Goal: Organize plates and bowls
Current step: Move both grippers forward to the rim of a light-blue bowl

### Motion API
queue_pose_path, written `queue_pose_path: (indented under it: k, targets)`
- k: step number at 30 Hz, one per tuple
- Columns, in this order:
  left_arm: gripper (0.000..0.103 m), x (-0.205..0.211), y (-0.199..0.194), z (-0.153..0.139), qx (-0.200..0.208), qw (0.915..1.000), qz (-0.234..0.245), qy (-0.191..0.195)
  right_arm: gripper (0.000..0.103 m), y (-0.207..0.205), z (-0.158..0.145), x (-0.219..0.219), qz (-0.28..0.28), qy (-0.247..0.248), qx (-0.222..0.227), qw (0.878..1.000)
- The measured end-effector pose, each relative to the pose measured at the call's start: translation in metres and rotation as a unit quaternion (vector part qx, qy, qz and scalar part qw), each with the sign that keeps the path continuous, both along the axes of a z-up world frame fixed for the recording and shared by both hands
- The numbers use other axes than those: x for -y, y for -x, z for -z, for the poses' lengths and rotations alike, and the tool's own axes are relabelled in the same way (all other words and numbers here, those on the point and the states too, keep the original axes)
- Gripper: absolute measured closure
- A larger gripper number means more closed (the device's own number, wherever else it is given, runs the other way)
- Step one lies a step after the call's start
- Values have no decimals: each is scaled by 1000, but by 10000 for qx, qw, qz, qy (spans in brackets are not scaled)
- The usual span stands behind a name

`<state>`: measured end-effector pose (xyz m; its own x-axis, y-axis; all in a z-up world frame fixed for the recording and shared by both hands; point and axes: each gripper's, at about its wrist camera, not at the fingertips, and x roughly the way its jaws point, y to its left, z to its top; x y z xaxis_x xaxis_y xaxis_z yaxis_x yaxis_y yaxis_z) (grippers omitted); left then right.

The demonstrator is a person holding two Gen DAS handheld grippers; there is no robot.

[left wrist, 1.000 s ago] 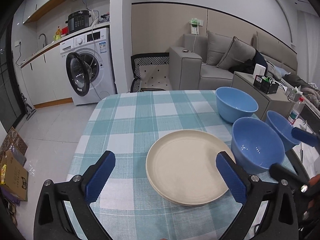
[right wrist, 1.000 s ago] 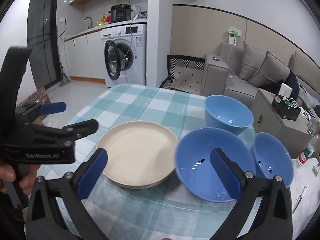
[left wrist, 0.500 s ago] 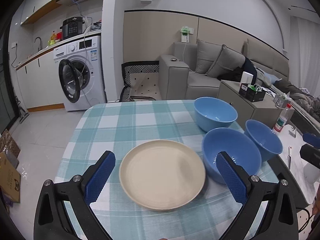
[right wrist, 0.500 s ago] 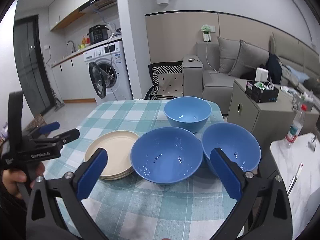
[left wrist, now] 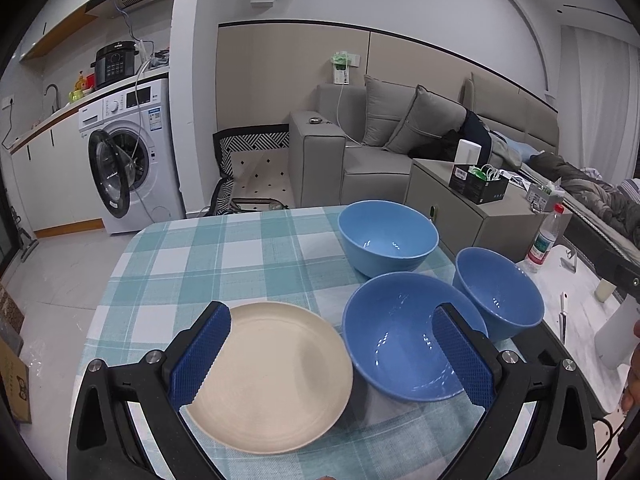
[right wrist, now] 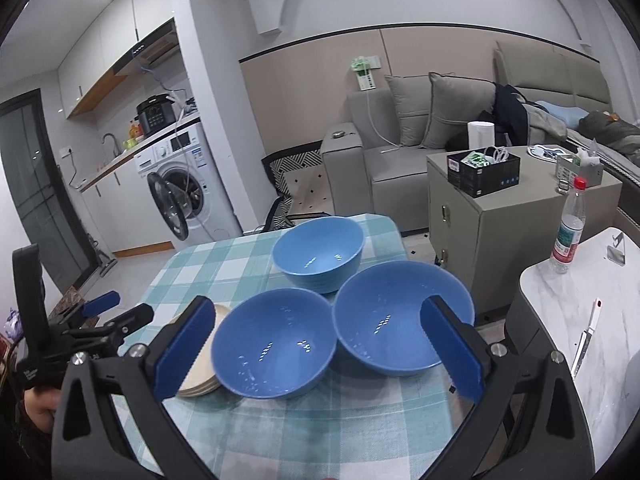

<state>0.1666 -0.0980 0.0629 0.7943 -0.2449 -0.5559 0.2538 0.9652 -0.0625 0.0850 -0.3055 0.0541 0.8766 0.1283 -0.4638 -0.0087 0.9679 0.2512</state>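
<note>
A cream plate stack (left wrist: 272, 376) lies on the checked tablecloth (left wrist: 208, 256), with three blue bowls to its right: a near bowl (left wrist: 404, 340), a right bowl (left wrist: 498, 292) and a far bowl (left wrist: 388, 236). My left gripper (left wrist: 328, 356) is open and empty above the plate and the near bowl. In the right wrist view my right gripper (right wrist: 316, 344) is open and empty over the near bowl (right wrist: 276, 340) and right bowl (right wrist: 396, 312); the far bowl (right wrist: 320, 252) sits behind, and the plates (right wrist: 200, 376) peek out at the left. The left gripper (right wrist: 100, 320) shows there too.
A marble-topped side table (right wrist: 580, 320) with a water bottle (right wrist: 568, 232) and a knife (right wrist: 586, 336) stands right of the table. A grey cabinet (right wrist: 500, 232), a sofa and a washing machine (left wrist: 128, 168) stand beyond the table's far edge.
Both grippers have pulled back and swung right, still open. The bowls now sit more central in both views, and the plate has shifted left in the views.
</note>
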Motion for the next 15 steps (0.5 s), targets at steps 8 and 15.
queue_pose_path:
  k: [8, 15]
  targets:
    - [0, 16, -31, 0, -93, 10000, 8, 16, 0, -20, 4, 29, 221, -40, -147, 9996]
    - [0, 31, -62, 1, -163, 9999, -11, -9, 0, -48, 3, 38, 233, 31, -272, 9994]
